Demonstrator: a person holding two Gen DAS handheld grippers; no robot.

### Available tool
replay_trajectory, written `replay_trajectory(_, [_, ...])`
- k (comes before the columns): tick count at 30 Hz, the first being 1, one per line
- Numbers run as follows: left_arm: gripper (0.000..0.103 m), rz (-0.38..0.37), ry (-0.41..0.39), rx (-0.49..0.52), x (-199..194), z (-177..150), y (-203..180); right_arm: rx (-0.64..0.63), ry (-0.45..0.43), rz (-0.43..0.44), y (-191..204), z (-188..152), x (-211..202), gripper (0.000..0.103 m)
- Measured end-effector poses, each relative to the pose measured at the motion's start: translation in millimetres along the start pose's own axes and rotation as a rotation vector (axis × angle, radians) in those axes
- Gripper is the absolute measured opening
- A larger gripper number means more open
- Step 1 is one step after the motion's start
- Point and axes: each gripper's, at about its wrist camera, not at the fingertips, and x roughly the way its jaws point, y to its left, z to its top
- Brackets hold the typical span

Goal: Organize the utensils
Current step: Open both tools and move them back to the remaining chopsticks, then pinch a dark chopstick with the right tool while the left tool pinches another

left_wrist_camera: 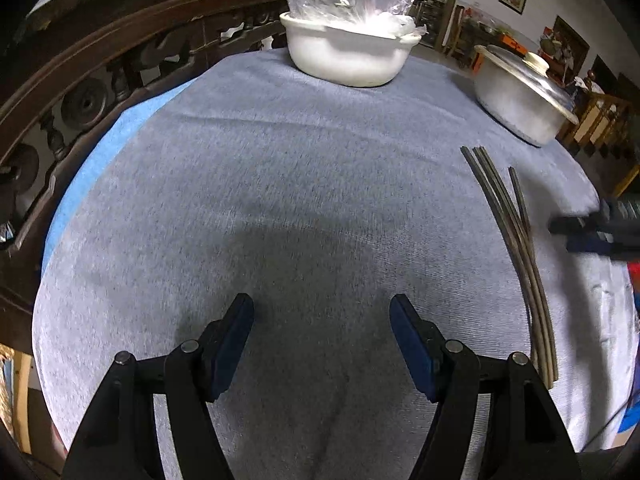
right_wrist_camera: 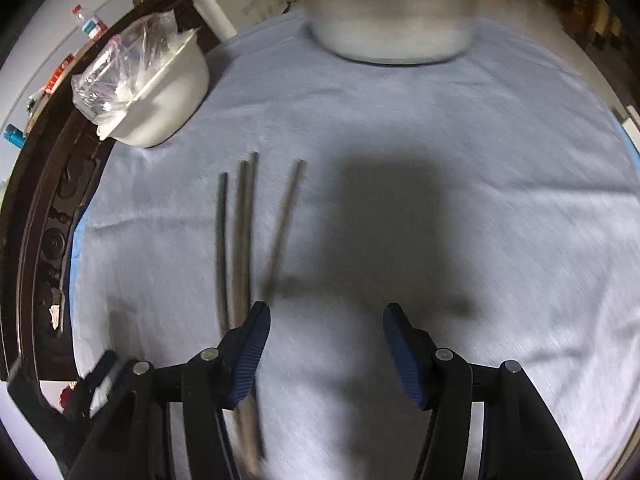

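Note:
Several dark chopsticks [left_wrist_camera: 516,248] lie side by side on the grey cloth [left_wrist_camera: 280,200] at the right of the left wrist view. In the right wrist view the chopsticks [right_wrist_camera: 244,236] lie left of centre, running under my left finger. My left gripper [left_wrist_camera: 322,308] is open and empty over bare cloth, well left of the chopsticks. My right gripper [right_wrist_camera: 326,316] is open and empty, just right of the chopsticks' near ends; it also shows at the right edge of the left wrist view [left_wrist_camera: 592,228].
A white bowl [left_wrist_camera: 348,52] holding a clear plastic bag stands at the back of the table. A lidded metal pot [left_wrist_camera: 524,92] stands at the back right. A dark carved wooden rail [left_wrist_camera: 80,92] borders the table's left side.

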Motion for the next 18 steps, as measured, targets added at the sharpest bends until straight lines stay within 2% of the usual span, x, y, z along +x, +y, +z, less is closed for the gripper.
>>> replay_trajectory(1, [0.072,0.002,-0.003,0.006,0,0,0,-0.008,0.010,-0.008,6,6,5,0.055])
replay_trajectory(3, [0.073,0.003,-0.010,0.016,1,0,0,-0.016,0.034,-0.016,14,14,14,0.044])
replay_trajectory(7, [0.074,0.003,-0.013,0.029,4,2,-1,-0.039,0.037,-0.055,27,20,20,0.040])
replay_trajectory(10, [0.076,0.007,-0.007,0.033,5,2,-3,-0.102,0.043,-0.124,38,20,24,0.026])
replay_trajectory(12, [0.076,0.009,-0.001,0.037,6,3,-4,-0.143,0.055,-0.140,43,18,26,0.013])
replay_trajectory(18, [0.076,-0.019,0.054,0.007,6,11,1,-0.167,0.073,-0.211,18,0,16,0.010])
